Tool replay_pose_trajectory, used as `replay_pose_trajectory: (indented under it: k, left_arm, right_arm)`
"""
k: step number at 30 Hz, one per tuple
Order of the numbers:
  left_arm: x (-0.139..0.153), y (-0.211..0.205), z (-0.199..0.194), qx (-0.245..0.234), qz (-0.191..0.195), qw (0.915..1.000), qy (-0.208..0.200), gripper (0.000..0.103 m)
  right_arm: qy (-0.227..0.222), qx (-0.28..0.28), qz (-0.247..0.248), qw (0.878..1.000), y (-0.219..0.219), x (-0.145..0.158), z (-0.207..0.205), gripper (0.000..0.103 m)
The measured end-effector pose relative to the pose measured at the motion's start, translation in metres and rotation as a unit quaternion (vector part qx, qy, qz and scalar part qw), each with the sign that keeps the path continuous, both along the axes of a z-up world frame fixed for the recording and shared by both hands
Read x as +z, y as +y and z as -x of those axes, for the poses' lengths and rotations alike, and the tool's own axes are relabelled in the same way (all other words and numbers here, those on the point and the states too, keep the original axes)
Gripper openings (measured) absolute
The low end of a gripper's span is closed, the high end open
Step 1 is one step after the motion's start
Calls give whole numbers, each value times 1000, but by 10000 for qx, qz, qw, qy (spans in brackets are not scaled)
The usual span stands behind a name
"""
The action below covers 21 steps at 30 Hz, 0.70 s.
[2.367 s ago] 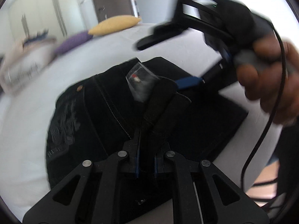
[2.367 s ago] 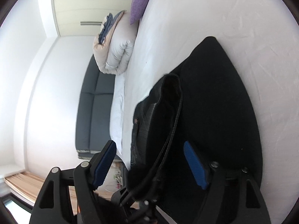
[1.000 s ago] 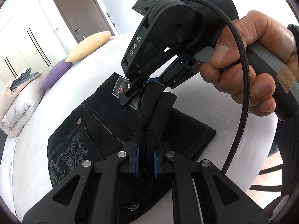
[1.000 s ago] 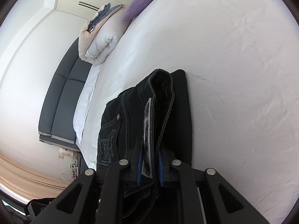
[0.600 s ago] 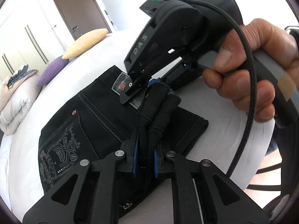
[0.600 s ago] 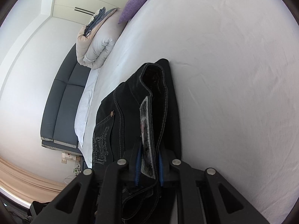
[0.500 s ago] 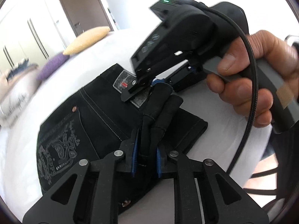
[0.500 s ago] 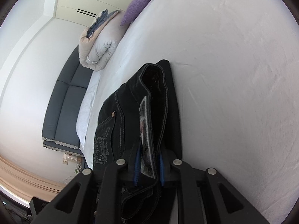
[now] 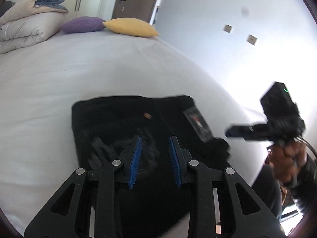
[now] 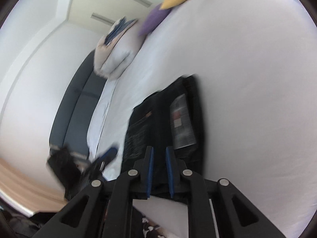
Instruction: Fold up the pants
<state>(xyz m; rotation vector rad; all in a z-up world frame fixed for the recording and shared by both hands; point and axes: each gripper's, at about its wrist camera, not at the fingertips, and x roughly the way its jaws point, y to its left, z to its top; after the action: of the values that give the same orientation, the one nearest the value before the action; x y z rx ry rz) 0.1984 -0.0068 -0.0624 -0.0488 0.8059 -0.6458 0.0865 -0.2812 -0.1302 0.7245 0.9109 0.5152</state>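
Note:
The black pants [image 9: 122,119] lie folded in a flat rectangle on the white bed [image 9: 59,75], a paper label [image 9: 198,125] facing up near their right edge. My left gripper [image 9: 155,148] is open and empty just above the near part of the pants. My right gripper [image 9: 233,132] shows in the left wrist view, off the pants' right edge, held by a hand. In the right wrist view the right gripper [image 10: 158,158] has a narrow gap between its blue pads, nothing in it, over the near edge of the pants [image 10: 158,115]. The left gripper [image 10: 107,154] shows at the left, blurred.
A purple pillow [image 9: 83,24] and a yellow pillow [image 9: 130,27] lie at the far end of the bed. A folded duvet [image 9: 23,31] sits at the far left. A dark sofa [image 10: 75,107] stands beside the bed. The bed's edge runs close to the pants.
Both grippers have let go of the pants' waistband and opened. The pants now lie flat. The right gripper has pulled away to the right; both views are motion-blurred.

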Motion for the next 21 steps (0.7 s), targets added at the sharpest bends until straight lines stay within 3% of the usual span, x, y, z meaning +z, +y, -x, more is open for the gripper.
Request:
replay_pose_trajectory:
  k: [4, 5, 6, 7, 11, 14, 21]
  left_arm:
    - [-19, -3, -57, 219, -491, 9983, 225, 27]
    - [-33, 1, -72, 296, -535, 9969, 499, 27]
    - [-40, 4, -78, 302, -470, 9963, 653, 27]
    - [-47, 9, -80, 300, -373, 9960, 752, 27]
    - [-55, 19, -56, 190, -504, 9970, 551, 27]
    - [-55, 30, -33, 204, -479, 9975, 472, 27]
    - [-49, 29, 18, 423, -852, 9948, 360, 27]
  right_arm:
    - [311, 38, 258, 9992, 21, -18, -16, 15]
    - [377, -14, 418, 9984, 22, -23, -18, 14]
    - [484, -99, 624, 9968, 21, -30, -20, 11]
    - [613, -178, 603, 9961, 16, -39, -20, 0]
    - [588, -269, 111, 9978, 4, -55, -14, 0]
    - [470, -349, 188, 9981, 7, -54, -9, 0]
    - [337, -560, 46, 9979, 1, -57, 17, 0]
